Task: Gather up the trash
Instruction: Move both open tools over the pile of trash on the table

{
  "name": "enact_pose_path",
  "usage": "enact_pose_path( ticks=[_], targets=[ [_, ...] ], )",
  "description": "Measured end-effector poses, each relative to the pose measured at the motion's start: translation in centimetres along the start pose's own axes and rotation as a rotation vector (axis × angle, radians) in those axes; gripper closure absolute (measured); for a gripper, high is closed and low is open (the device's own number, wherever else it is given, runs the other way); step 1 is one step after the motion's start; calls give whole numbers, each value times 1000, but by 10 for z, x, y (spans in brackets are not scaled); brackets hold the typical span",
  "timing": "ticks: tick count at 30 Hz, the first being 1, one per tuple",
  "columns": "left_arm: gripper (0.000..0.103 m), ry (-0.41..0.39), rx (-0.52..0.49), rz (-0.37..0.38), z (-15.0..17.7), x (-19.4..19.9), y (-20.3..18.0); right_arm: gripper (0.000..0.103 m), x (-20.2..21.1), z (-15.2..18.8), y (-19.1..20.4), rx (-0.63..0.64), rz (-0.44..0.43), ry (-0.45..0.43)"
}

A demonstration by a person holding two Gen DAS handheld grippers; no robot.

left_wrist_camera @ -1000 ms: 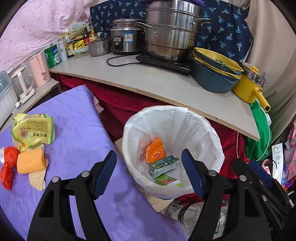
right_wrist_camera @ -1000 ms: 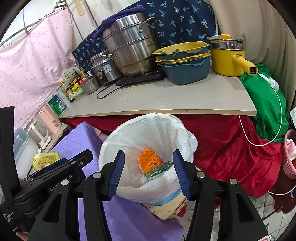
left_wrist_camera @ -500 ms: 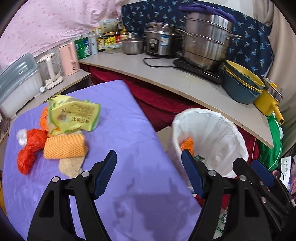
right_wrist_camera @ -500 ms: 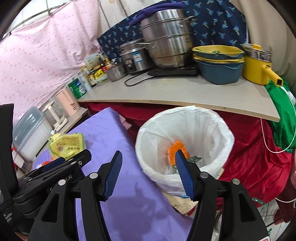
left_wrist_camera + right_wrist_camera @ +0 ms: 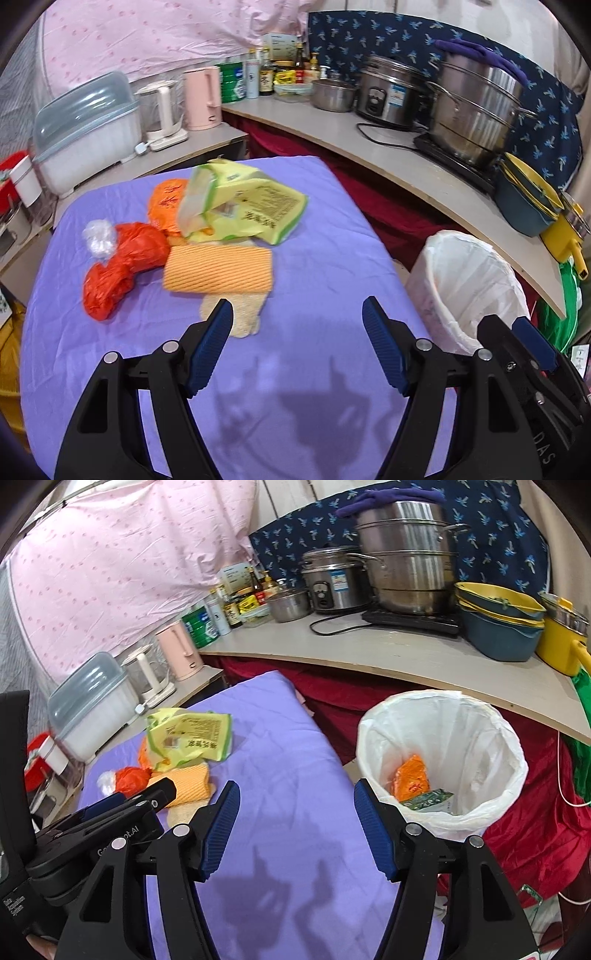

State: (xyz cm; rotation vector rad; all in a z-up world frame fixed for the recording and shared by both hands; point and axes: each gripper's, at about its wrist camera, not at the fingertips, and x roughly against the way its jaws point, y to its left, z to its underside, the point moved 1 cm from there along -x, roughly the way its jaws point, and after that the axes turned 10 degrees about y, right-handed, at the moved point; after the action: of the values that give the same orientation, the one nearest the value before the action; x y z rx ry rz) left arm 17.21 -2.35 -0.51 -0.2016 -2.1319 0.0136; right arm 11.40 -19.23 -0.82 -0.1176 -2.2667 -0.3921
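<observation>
Purple cloth is covering the surface (image 5: 314,258) right under you, bare in the near part; your left gripper (image 5: 297,343) is hanging released over it with nothing between its jaws; your right gripper (image 5: 295,823) is likewise empty, its jaws having just been opening. Just beyond the left fingertips the trash is lying in a heap: a beige scrap (image 5: 236,314), an orange ribbed pack (image 5: 218,269) on it, a red bag (image 5: 122,258), then a yellow-green wrapper (image 5: 247,206) furthest back. Be taking the nearest piece first, I'd judge; be closing low on the orange ribbed pack so the crinkly film isn't slipping; the lined bin (image 5: 443,753) is standing off the surface's right edge, already holding an orange packet (image 5: 410,779).
</observation>
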Motion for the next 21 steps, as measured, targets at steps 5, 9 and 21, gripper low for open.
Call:
enact_pose_path(
  ticks=[5,9,21],
  targets=[
    [34,15,66,-26,5,-2,39,41,-5,3,21,35,-11,14],
    [34,27,113,-52,10,-6,70,41,-14,4,38,60,-17,30],
    [34,64,255,-114,20,-21,157,41,-56,3,97,131,-75,86]
  ],
)
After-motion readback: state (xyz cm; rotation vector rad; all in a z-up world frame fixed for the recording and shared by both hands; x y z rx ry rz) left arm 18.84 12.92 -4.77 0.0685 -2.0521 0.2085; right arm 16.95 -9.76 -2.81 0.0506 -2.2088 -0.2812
